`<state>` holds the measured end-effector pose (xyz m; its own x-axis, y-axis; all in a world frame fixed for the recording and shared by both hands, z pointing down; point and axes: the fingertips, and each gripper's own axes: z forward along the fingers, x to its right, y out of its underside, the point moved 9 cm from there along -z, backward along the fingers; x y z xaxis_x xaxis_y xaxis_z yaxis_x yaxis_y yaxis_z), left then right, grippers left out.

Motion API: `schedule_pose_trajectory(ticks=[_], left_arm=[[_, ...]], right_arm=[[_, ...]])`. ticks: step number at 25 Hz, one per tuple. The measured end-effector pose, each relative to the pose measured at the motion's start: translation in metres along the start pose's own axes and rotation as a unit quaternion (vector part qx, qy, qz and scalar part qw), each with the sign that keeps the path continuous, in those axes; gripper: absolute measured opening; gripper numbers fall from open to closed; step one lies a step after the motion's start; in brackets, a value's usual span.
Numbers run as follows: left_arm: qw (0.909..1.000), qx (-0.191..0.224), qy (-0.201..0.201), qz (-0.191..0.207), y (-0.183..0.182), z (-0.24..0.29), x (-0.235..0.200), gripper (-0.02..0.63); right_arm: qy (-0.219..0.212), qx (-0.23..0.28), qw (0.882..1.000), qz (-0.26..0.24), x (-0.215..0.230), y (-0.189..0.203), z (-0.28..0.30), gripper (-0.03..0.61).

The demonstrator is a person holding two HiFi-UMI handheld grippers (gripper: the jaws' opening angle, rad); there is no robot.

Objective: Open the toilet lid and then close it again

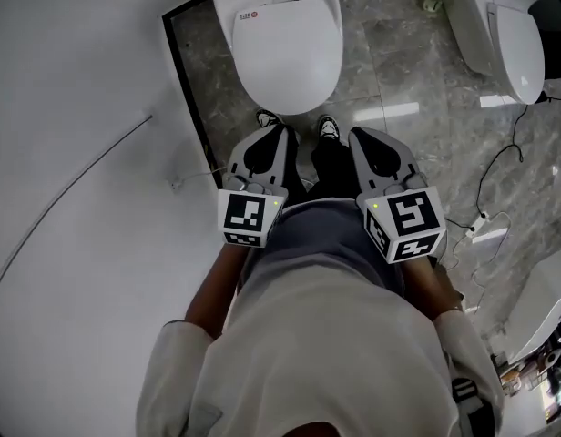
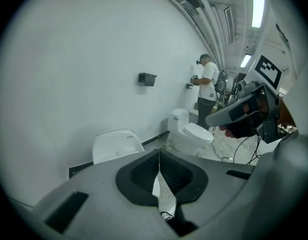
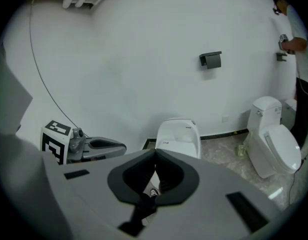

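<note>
A white toilet (image 1: 285, 35) stands against the wall with its lid down; it also shows in the left gripper view (image 2: 116, 144) and the right gripper view (image 3: 178, 136). Both grippers hover side by side in front of my body, short of the bowl's front rim and pointing at it. My left gripper (image 1: 282, 127) is shut with nothing between its jaws, whose tips meet (image 2: 159, 150). My right gripper (image 1: 353, 133) is also shut and empty, with its tips meeting (image 3: 155, 151). Neither touches the toilet.
A white wall (image 1: 80, 107) with a black baseboard (image 1: 185, 89) runs along the left. A second toilet (image 1: 513, 35) stands at the upper right. Cables (image 1: 499, 180) lie on the marble floor. My shoes (image 1: 328, 127) are just before the bowl. Another person (image 2: 208, 84) stands far off.
</note>
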<state>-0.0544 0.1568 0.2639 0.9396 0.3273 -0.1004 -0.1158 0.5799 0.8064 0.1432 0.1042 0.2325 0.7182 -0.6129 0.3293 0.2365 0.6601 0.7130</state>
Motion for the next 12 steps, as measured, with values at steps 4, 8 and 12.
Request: schedule_pose_trajectory(ticks=[4,8,12], left_arm=[[0.9993,-0.024,0.028,-0.011,0.012,0.015,-0.013,0.008],[0.9983,-0.039,0.032,-0.03,0.034,0.037,-0.03,0.008],[0.9982,-0.057,0.012,0.01,0.06,0.048,-0.032,0.008]], right_arm=[[0.006,-0.009,1.0,0.015,-0.006,-0.007,0.011,0.009],[0.004,-0.017,1.0,0.013,-0.01,-0.001,0.027,0.009],[-0.01,-0.044,0.999,0.01,-0.013,0.022,0.036,0.009]])
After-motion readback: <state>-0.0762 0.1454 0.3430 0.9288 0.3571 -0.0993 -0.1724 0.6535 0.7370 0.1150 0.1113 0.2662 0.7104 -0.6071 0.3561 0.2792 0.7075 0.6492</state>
